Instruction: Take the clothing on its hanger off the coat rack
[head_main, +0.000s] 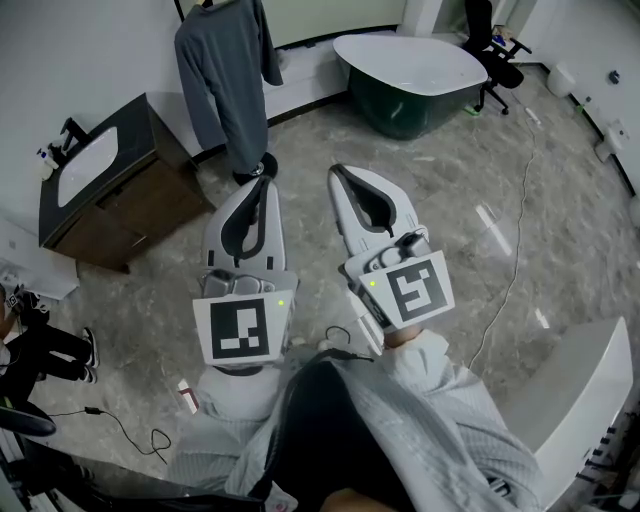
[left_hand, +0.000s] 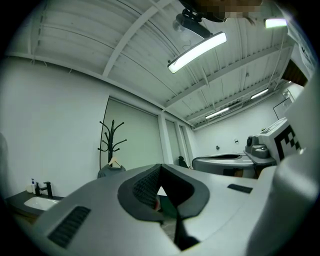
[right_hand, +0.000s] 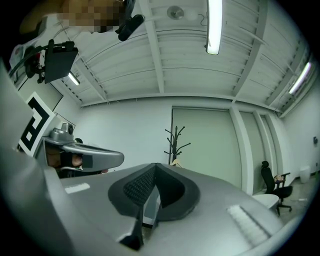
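A grey garment (head_main: 225, 85) hangs on its hanger from the coat rack at the top left of the head view, its hem close to the floor. My left gripper (head_main: 263, 182) points at the garment's lower end, a short way in front of it, shut with nothing in it. To its right and level with it, my right gripper (head_main: 336, 173) is also shut and holds nothing. In the left gripper view the black coat rack (left_hand: 112, 141) stands by the wall beyond the closed jaws, the garment's shoulders (left_hand: 111, 171) just showing. The right gripper view shows the coat rack (right_hand: 175, 142) further off.
A dark vanity with a white sink (head_main: 95, 180) stands at the left by the wall. A white and dark bathtub (head_main: 420, 65) and a black office chair (head_main: 495, 45) are at the back right. A cable (head_main: 512, 250) runs over the marble floor. A person's legs (head_main: 50, 350) show at the left edge.
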